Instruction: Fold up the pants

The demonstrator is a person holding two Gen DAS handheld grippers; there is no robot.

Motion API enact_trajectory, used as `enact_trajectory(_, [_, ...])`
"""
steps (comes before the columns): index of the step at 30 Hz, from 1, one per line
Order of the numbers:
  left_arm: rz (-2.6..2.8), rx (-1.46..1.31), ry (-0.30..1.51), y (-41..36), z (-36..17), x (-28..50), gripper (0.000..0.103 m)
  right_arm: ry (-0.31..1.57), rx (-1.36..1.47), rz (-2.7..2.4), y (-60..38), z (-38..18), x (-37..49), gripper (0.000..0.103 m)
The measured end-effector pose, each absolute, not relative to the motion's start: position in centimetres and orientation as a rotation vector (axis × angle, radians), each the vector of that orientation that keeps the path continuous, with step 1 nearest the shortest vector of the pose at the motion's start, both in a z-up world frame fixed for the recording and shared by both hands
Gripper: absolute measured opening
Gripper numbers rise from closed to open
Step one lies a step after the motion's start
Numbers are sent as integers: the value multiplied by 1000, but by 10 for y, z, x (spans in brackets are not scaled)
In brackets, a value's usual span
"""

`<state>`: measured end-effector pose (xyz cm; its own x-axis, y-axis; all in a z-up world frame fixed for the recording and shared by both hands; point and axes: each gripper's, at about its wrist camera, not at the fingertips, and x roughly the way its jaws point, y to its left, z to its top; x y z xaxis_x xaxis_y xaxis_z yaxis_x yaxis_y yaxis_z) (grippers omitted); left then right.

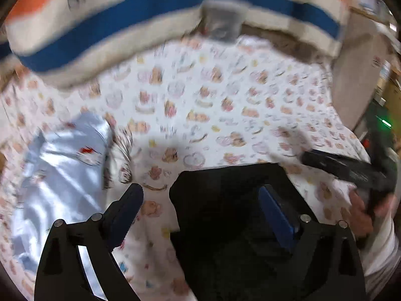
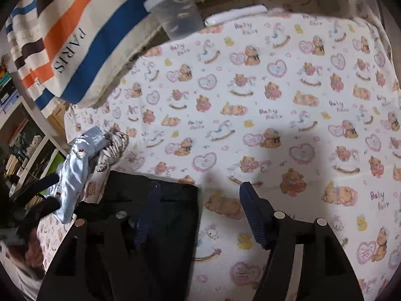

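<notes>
Black pants (image 2: 155, 215), folded into a dark flat block, lying at the lower centre-left of the right wrist frame on a bear-print sheet (image 2: 275, 95). Left gripper (image 1: 200, 200) with jaws wide apart, straddling the pants' edge, nothing clamped. Right gripper (image 2: 198, 200) likewise spread wide, one finger over the black cloth, the other over bare sheet, holding nothing. Pale blue satin garment (image 2: 75, 165) bunched at the left, just beside the pants. Striped towel (image 2: 75, 37) and translucent cup (image 2: 175, 15) along the upper edge.
</notes>
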<state>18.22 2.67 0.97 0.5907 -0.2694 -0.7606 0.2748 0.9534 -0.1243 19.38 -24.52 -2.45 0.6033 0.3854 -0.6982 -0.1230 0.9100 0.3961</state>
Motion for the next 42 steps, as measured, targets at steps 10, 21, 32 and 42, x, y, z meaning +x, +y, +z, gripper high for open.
enact_trajectory(10, [-393,-143,1029,26,-34,238,76,942,348,320,-245,-21,208,67])
enact_trajectory(21, [-458,-184,989,30,-37,234,3,969,365,311,-251,-34,215,67])
enact_trajectory(32, [-594,-86,813,20,26,177,3,965,374,411,-235,-30,213,77])
enact_trajectory(42, [-684,-41,756,16,45,127,3,890,338,647,-213,-31,208,77])
